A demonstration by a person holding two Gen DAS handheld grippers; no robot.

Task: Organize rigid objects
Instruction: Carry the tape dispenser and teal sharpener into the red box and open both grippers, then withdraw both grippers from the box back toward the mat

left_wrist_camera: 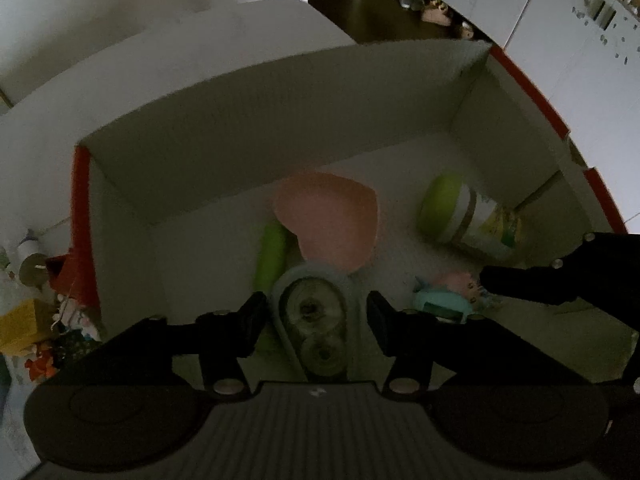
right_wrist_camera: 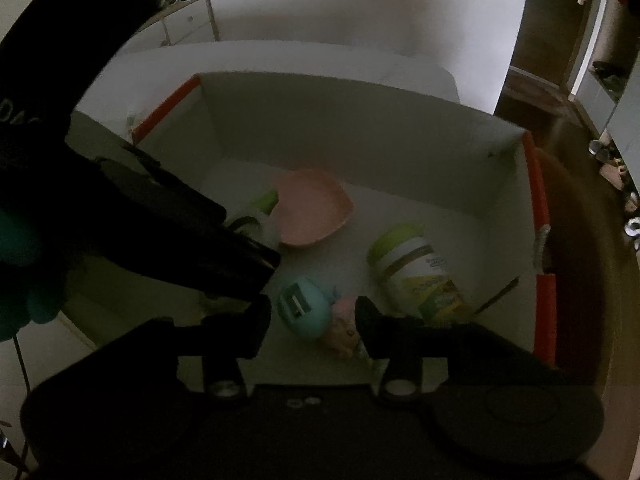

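Green-lidded jar [right_wrist_camera: 416, 276] on its side, lid toward box's far wall; both tongs open, empty.

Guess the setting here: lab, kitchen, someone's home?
Likely a home. A white cardboard box on a white table holds household bits; dark wood floor with shoes along white cupboards, and a door.

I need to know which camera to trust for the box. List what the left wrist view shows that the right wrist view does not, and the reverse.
Left wrist only: a clear gadget with two round wheels between the left tool fingers, and toy clutter outside the box. Right wrist only: a white drawer unit by the wall. Both: the white box, pink dish, green-lidded jar and teal toy.
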